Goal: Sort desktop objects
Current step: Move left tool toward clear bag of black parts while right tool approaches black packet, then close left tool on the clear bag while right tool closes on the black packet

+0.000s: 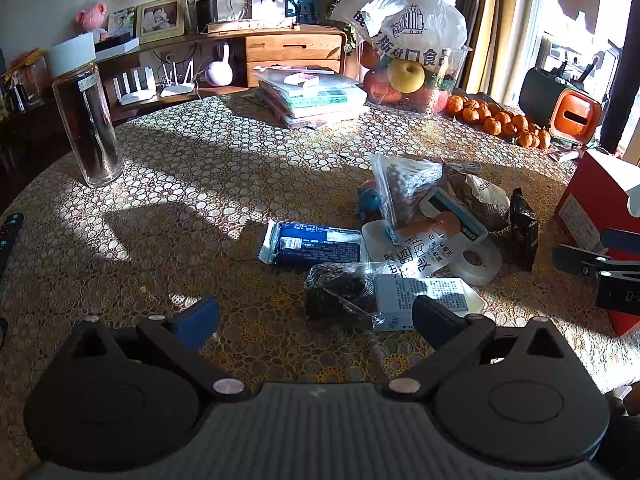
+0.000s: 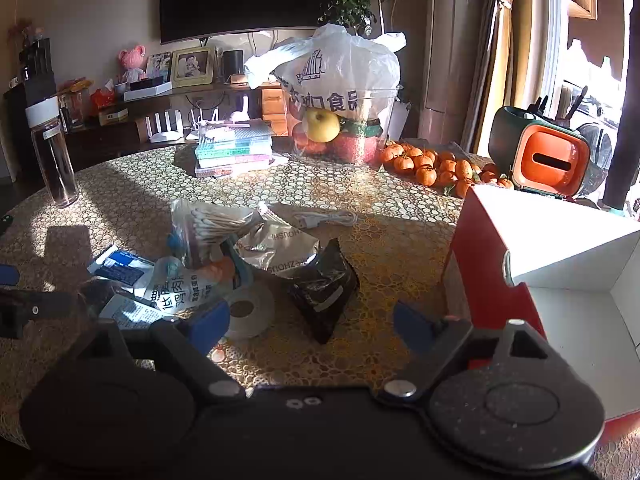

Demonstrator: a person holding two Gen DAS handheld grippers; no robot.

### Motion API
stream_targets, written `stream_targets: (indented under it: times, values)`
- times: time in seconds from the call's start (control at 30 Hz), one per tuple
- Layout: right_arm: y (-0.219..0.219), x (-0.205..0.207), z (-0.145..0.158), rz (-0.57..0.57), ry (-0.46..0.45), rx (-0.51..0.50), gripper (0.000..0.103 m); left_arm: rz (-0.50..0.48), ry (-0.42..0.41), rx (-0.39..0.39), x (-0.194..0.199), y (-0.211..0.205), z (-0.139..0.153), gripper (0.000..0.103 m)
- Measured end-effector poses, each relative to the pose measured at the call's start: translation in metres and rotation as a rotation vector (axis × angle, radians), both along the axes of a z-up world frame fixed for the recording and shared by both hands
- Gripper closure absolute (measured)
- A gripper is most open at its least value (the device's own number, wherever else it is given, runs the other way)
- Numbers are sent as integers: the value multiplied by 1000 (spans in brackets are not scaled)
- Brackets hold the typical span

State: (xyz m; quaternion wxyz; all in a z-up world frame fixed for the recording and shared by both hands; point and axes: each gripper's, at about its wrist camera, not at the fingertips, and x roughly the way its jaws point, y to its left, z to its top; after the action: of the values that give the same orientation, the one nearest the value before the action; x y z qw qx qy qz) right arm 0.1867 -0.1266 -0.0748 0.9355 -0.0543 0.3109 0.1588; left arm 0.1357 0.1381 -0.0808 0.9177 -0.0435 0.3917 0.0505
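Note:
A heap of small items lies mid-table: a blue packet (image 1: 316,246), a clear bag of dark stuff (image 1: 340,294), a white printed pouch (image 1: 412,252), a bag of cotton swabs (image 1: 404,184), a tape roll (image 1: 476,260), a silver packet (image 2: 276,250) and a black packet (image 2: 324,292). An open red box with a white inside (image 2: 560,264) stands at the right. My left gripper (image 1: 316,320) is open and empty, just short of the dark bag. My right gripper (image 2: 312,326) is open and empty, just before the black packet, beside the box.
A tall glass jar with a white lid (image 1: 86,120) stands at the left. Stacked plastic cases (image 1: 312,96), a fruit bowl under a plastic bag (image 1: 408,68), several tangerines (image 1: 496,120) and an orange-and-green holder (image 1: 560,104) line the far edge. A white cable (image 2: 324,218) lies behind the heap.

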Motion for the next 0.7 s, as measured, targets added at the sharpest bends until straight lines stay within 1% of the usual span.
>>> stream_targets:
  times: [0.1,0.17,0.27,0.4,0.43,0.47,0.5,0.63,0.7]
  values:
    - [4,9,-8,5,13,-12,15,-2,8,-11,6,3,-5,1]
    - [6,14,-12,6,18,-21,15,-4,10,-6,9,4,-9,1]
    - [8,21,-18,5,24,-32,17,-6,13,-6,13,6,-12,5]
    - [12,30,-25,3,26,-50,17,0,18,-10,20,8,-17,6]
    - [12,32,-26,5,30,-49,17,-1,20,-14,21,9,-18,8]
    - [13,34,-27,5,33,-50,18,-3,25,-18,23,9,-20,12]
    - [14,37,-29,4,34,-51,18,-5,29,-21,25,10,-21,14]
    - [16,45,-34,0,42,-55,20,-17,30,-37,29,10,-25,15]
    - [18,49,-37,0,49,-56,22,-24,28,-36,31,10,-27,15]
